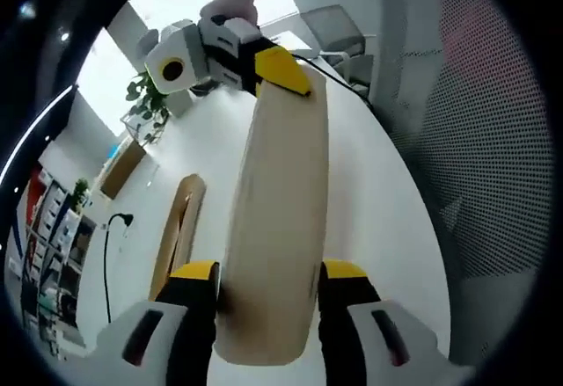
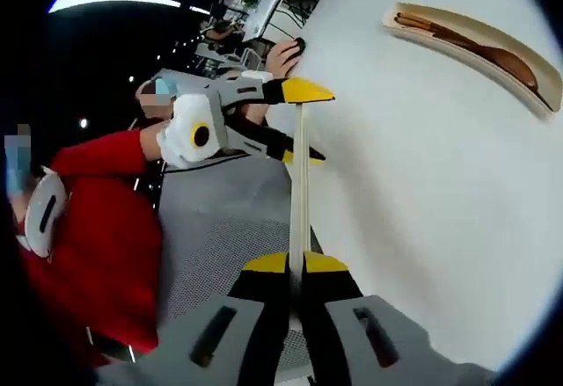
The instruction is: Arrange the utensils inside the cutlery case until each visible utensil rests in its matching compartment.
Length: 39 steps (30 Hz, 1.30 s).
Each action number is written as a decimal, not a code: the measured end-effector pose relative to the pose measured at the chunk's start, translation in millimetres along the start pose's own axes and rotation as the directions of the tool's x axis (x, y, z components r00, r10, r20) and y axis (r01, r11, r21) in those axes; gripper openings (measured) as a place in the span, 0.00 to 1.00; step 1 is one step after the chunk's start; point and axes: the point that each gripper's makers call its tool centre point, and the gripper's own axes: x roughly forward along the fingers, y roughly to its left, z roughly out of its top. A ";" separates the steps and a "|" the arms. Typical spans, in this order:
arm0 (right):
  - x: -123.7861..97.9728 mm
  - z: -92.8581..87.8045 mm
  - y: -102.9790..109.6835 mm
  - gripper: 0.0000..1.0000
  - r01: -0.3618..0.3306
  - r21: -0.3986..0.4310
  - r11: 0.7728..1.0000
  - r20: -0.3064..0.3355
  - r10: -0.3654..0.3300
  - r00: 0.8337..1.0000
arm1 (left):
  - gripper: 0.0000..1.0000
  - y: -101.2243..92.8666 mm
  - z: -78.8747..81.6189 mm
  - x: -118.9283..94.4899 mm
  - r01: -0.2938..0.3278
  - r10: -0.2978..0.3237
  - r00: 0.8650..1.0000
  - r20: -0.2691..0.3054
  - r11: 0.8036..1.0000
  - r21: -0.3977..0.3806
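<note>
A long beige case lid [image 1: 277,219] is held up over the white table [image 1: 369,210], gripped at both ends. My left gripper [image 1: 268,273] is shut on its near end across the width. My right gripper [image 1: 280,68] pinches the far end. In the right gripper view the lid [image 2: 299,184] shows edge-on as a thin strip, with my right gripper [image 2: 296,265] shut on it and my left gripper [image 2: 297,122] closed on the other end. The open case base [image 2: 479,39] lies on the table with brown wooden utensils [image 2: 493,56] inside; it also shows as a wooden tray [image 1: 180,228].
A grey mesh chair [image 2: 220,228] stands by the table edge, beside a person's red sleeve [image 2: 97,228]. A black cable [image 1: 110,245], a potted plant [image 1: 149,100] and shelves [image 1: 44,228] lie beyond the table's far side.
</note>
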 end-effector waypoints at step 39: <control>-70.4 70.3 -21.8 0.03 -0.017 0.172 0.985 0.620 -0.094 0.779 | 0.42 38.2 -17.7 -15.9 0.192 -0.196 0.980 0.024 0.919 -0.345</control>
